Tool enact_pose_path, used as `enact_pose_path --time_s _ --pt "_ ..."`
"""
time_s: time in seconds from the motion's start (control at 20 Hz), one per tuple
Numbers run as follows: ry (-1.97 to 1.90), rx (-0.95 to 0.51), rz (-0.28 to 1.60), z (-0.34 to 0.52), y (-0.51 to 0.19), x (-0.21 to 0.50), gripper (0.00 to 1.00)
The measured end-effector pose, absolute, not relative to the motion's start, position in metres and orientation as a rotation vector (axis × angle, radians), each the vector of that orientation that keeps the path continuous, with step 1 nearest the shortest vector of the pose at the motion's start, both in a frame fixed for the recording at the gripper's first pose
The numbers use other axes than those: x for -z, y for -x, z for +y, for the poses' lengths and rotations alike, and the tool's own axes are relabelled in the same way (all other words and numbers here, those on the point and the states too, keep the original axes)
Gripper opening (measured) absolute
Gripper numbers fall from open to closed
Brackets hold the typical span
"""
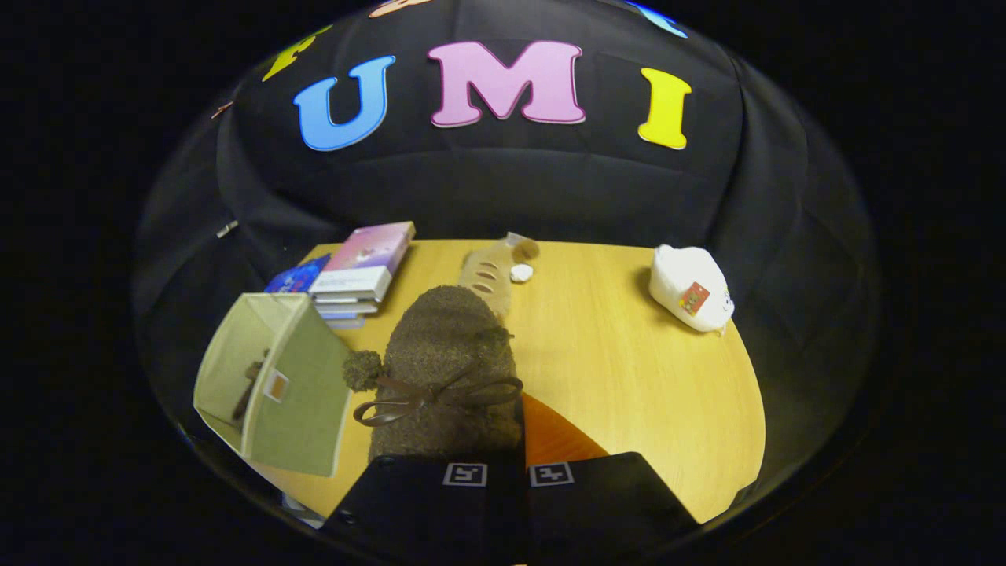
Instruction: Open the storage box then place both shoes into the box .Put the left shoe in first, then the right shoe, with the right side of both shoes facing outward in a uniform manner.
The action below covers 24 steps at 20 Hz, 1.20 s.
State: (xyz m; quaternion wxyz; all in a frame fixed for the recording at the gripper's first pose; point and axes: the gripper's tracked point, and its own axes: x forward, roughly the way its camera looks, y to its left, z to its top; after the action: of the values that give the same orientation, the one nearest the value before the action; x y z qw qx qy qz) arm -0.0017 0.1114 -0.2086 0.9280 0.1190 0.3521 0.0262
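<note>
On the table (629, 369), claw (507, 472) grips brown shoe (448, 354) beside box (291, 385).

Gripper (507, 472): two broad flat finger blocks w/ angled outer edges, set side by side, inner edges nearly touching. Each carries a small square white-bordered fiducial tag near its tip, one per finger, close to the narrow centre seam

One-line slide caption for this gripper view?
Gripper shut on a brown fuzzy shoe, carried beside the open green storage box on the wooden table.
</note>
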Motion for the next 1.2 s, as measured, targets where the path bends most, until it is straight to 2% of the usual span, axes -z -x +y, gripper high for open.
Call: enact_pose_path --time_s 0.3,0.5,0.7,1.2 --pt "-0.296 -0.161 0.688 0.226 -0.024 0.142 0.05" --pt "-0.28 -0.228 0.728 0.306 -0.027 0.134 0.05" --pt "-0.214 -0.24 0.814 0.363 -0.022 0.164 0.05" --pt "-0.048 -0.088 1.049 0.393 -0.031 0.271 0.05"
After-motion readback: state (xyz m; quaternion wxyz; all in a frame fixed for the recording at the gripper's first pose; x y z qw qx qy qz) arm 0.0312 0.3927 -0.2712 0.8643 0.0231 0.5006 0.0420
